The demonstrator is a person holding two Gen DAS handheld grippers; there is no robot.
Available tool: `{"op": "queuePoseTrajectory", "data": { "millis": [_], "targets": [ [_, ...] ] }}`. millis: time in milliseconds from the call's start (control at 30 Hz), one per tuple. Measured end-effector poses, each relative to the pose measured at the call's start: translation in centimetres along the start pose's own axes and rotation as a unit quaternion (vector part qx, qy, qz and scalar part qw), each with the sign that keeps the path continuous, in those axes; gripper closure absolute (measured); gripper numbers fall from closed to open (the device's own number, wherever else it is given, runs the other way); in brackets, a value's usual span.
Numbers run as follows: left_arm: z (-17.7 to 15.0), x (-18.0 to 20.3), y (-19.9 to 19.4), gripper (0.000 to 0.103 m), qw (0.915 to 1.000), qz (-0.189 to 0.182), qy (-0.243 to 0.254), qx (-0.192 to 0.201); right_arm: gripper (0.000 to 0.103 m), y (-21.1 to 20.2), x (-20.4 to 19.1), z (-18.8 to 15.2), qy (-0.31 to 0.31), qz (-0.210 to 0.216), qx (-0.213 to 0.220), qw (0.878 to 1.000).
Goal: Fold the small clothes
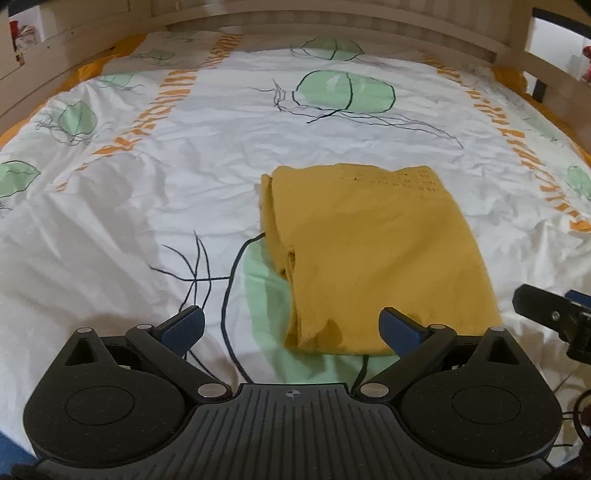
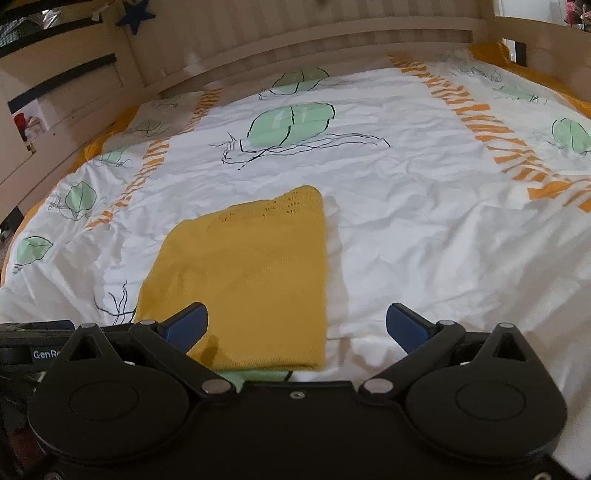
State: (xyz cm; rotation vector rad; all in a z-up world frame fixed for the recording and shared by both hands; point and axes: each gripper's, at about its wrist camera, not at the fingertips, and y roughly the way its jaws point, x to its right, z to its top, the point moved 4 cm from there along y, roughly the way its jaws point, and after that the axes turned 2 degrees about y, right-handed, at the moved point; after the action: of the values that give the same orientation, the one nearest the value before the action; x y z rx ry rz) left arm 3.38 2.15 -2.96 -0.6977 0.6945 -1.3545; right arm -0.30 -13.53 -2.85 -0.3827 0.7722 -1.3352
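A small mustard-yellow knit garment (image 1: 373,254) lies folded into a rough rectangle on the bed; it also shows in the right wrist view (image 2: 251,280). Layered edges show along its left side in the left wrist view. My left gripper (image 1: 291,328) is open and empty, just before the garment's near left corner. My right gripper (image 2: 297,326) is open and empty, over the garment's near right corner. The right gripper's body shows at the right edge of the left wrist view (image 1: 554,317).
The bed is covered by a white sheet (image 1: 155,192) with green leaf prints and orange stripes. A wooden bed frame (image 1: 332,22) runs along the far side and the sides. Shelves stand at the far left (image 2: 33,122).
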Motion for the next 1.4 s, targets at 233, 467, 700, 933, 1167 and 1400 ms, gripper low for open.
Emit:
{"op": "queuePoseTrajectory", "data": {
  "millis": [233, 467, 700, 933, 1167, 1400],
  "targets": [
    [0.2, -0.4, -0.9, 0.001, 0.9996, 0.028, -0.002, 0.000, 0.001, -0.9, -0.8, 0.0, -0.024, 0.007, 0.002, 1.000],
    [0.1, -0.4, -0.9, 0.001, 0.9997, 0.023, -0.001, -0.011, 0.001, -1.7, -2.4, 0.4, -0.065, 0.002, 0.025, 0.998],
    [0.0, -0.3, -0.8, 0.001, 0.9997, 0.015, -0.001, -0.017, 0.001, -1.7, -2.4, 0.5, -0.050, -0.018, 0.011, 0.999],
    [-0.1, -0.2, -0.3, 0.002, 0.9996, 0.010, -0.001, -0.027, 0.001, -0.9, -1.5, 0.3, -0.021, -0.018, -0.026, 0.999],
    [-0.3, -0.1, 0.0, 0.002, 0.9994, 0.009, 0.002, -0.034, 0.001, -0.5, -1.3, 0.1, -0.014, -0.015, -0.038, 0.999],
    [-0.3, -0.1, 0.3, 0.002, 0.9992, 0.003, 0.003, -0.041, 0.001, -0.1, -1.3, 0.2, -0.012, -0.016, -0.045, 0.999]
  ]
}}
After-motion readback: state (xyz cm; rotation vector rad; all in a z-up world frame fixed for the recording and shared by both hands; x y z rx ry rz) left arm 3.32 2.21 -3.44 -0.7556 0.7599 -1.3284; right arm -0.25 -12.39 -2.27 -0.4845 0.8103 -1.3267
